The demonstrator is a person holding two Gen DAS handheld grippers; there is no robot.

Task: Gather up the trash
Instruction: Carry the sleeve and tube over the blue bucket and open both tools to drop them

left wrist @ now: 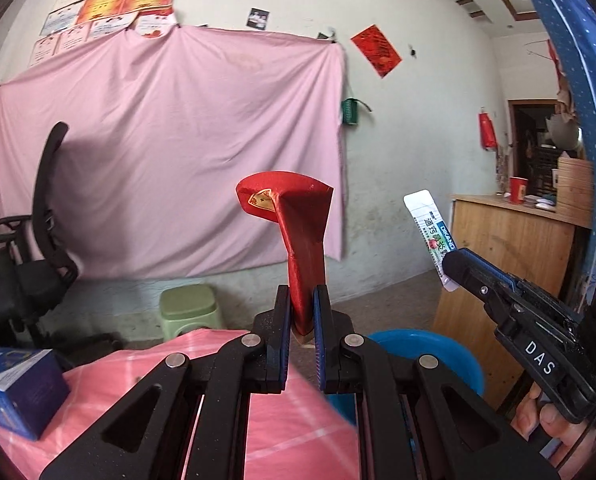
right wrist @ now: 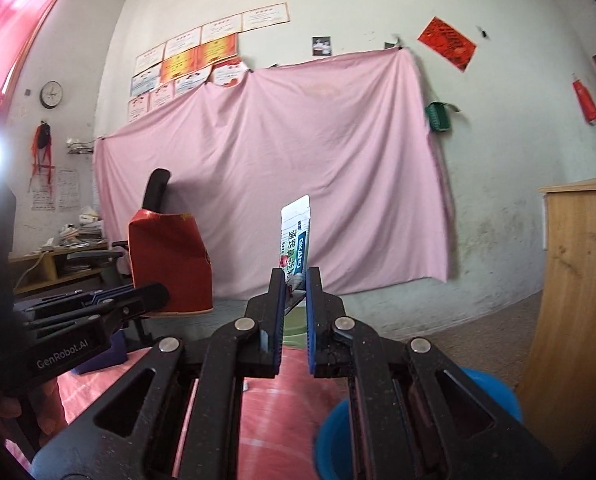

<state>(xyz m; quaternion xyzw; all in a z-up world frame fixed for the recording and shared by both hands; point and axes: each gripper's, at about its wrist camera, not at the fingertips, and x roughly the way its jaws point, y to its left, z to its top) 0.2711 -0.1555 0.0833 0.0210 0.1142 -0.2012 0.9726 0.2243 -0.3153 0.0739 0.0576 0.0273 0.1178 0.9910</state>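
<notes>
My left gripper (left wrist: 302, 294) is shut on a crumpled red paper packet (left wrist: 294, 216), which stands up above its fingers; the same red packet (right wrist: 170, 260) shows at the left of the right wrist view, held by the left gripper (right wrist: 154, 294). My right gripper (right wrist: 294, 276) is shut on a flattened white toothpaste tube (right wrist: 296, 236) with green and blue print, pointing upward. In the left wrist view the right gripper (left wrist: 451, 266) comes in from the right with the tube (left wrist: 431, 226). A blue basin (left wrist: 421, 354) sits low beneath both, its rim (right wrist: 493, 386) also under my right gripper.
A pink-clothed table (left wrist: 234, 364) lies below, with a blue box (left wrist: 18, 388) at its left edge. A green stool (left wrist: 190, 310) stands behind it, a black office chair (left wrist: 46, 208) at left, a wooden cabinet (left wrist: 509, 264) at right. A pink sheet (left wrist: 170, 148) covers the wall.
</notes>
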